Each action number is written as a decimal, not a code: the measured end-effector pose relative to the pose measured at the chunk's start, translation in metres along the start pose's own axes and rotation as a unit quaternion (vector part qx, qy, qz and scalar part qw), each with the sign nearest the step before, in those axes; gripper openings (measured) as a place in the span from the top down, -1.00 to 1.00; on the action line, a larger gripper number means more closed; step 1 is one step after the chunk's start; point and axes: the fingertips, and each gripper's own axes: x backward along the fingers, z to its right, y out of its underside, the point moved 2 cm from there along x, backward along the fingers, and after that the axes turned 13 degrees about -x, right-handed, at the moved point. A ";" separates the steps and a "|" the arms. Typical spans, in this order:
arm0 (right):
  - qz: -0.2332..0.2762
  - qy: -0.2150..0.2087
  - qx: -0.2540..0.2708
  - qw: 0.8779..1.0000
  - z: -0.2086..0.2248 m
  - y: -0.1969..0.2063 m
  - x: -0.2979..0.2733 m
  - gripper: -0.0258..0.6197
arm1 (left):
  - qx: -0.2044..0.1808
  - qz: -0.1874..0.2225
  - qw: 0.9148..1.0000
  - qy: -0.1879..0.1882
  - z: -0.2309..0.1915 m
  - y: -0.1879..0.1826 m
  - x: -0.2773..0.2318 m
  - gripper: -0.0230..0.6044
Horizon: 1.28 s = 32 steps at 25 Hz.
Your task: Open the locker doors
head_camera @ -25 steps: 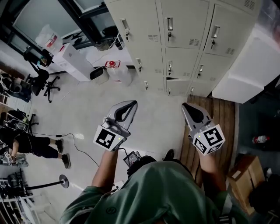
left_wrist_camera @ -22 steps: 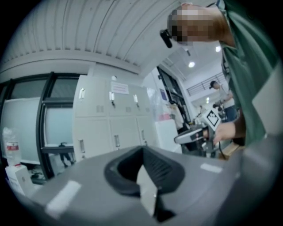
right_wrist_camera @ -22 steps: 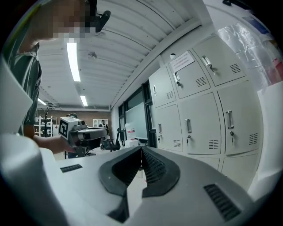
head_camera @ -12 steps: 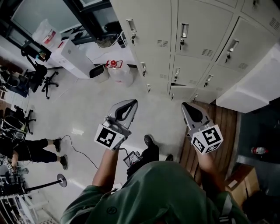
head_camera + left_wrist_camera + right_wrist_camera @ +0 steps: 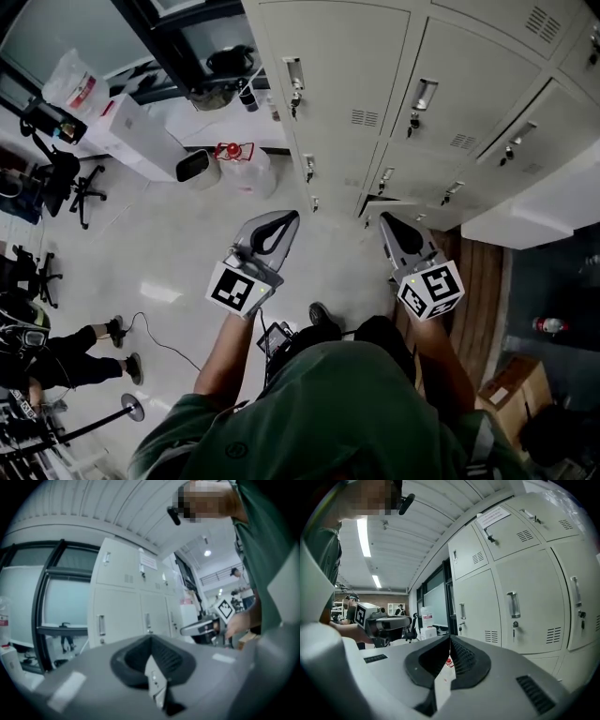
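Observation:
A bank of beige lockers (image 5: 352, 56) fills the top of the head view, its doors shut and each with a metal handle (image 5: 293, 75). One bottom door (image 5: 375, 202) shows a dark gap along its top. My left gripper (image 5: 284, 219) is shut and empty, and points level at the lockers from a short distance. My right gripper (image 5: 385, 221) is shut and empty beside it, also short of the doors. In the left gripper view the jaws (image 5: 151, 638) meet in front of locker doors (image 5: 117, 606). The right gripper view has its shut jaws (image 5: 450, 637) facing a door handle (image 5: 513, 604).
A red-capped water jug (image 5: 246, 164) and a white box (image 5: 141, 131) stand left of the lockers. A white cabinet (image 5: 544, 211) and a wooden floor strip (image 5: 483, 281) lie to the right. A person (image 5: 37, 347) and office chairs (image 5: 66, 178) are at far left.
Both grippers have moved toward the lockers together, and the locker doors now sit closer and larger in the head view. Both pairs of jaws stay shut.

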 end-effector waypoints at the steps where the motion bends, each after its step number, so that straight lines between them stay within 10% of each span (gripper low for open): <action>1: -0.002 0.000 -0.001 1.000 0.002 0.002 -0.010 0.90 | 0.003 0.001 1.000 -0.001 -0.007 0.004 -0.003 0.95; 21: -0.102 -0.028 0.005 0.994 0.093 0.131 -0.247 0.90 | 0.049 -0.062 0.994 -0.077 -0.115 0.177 -0.075 0.95; 32: -0.167 0.048 0.006 0.985 0.148 0.262 -0.356 0.69 | 0.091 -0.095 0.987 -0.088 -0.125 0.267 -0.071 0.96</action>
